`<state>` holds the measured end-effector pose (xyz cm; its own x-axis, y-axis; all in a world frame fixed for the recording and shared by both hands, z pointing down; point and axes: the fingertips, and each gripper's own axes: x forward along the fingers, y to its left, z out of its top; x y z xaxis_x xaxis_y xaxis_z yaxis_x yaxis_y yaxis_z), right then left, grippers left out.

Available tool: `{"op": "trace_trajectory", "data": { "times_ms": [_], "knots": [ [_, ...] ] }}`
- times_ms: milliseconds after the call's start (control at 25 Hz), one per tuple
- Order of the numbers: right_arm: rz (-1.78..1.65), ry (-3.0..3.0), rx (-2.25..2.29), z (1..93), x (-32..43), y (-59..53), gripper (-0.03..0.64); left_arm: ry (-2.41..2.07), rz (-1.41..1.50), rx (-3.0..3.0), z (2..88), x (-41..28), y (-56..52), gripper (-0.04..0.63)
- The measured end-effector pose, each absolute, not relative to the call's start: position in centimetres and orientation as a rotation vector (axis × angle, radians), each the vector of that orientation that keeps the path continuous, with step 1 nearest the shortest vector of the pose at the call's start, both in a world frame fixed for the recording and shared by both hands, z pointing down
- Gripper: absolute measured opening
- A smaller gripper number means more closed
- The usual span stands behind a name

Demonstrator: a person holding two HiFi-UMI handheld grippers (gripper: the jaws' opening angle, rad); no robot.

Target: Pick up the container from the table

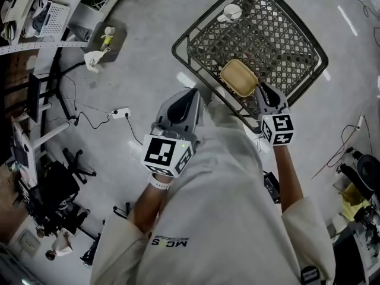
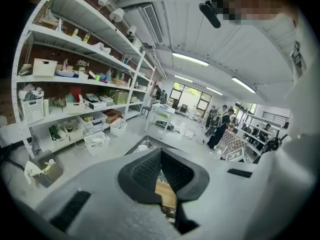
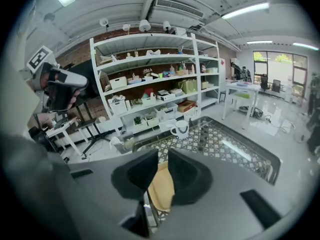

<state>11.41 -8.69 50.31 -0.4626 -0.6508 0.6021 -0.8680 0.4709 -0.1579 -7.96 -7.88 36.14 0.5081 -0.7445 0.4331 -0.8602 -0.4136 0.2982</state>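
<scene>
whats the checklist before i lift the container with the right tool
1. Container sits on the mesh table, near the edge closest to the person: ok.
2. Right tool is at the container's edge: ok.
3. Right jaws clamped on the container: cannot tell; a narrow gap shows between them.
4. Left tool shut, nothing in it: ok.
5. White mug stands at the far side, apart from the container: ok.
</scene>
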Motion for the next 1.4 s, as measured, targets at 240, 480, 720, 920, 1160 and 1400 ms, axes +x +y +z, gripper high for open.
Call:
{"op": "trace_trajectory", "data": {
  "times_ms": [240,480,720,920,1160,1400],
  "knots": [
    [0.746,-2.164,1.378,53.8,13.5,-10.4,0.074,-1.240,0.346,2.270,37.8,-6.9,-9.9,0.020],
    [0.764,-2.091,1.362,57.5,14.9,-10.6,0.080,-1.162,0.383,2.270,39.6,-4.7,-10.3,0.020],
    [0.758,-2.024,1.332,61.2,15.2,-10.3,0.087,-1.130,0.419,2.259,41.2,-4.2,-10.1,0.020],
    [0.773,-1.961,1.329,64.5,15.7,-9.9,0.089,-1.115,0.448,2.225,43.1,-4.2,-9.4,0.020],
    [0.817,-1.919,1.305,68.0,16.0,-9.9,0.089,-1.089,0.473,2.209,45.0,-3.8,-9.2,0.020],
    [0.837,-1.874,1.279,70.5,16.2,-9.4,0.089,-1.084,0.483,2.194,46.1,-3.9,-8.8,0.020]
  ]
}}
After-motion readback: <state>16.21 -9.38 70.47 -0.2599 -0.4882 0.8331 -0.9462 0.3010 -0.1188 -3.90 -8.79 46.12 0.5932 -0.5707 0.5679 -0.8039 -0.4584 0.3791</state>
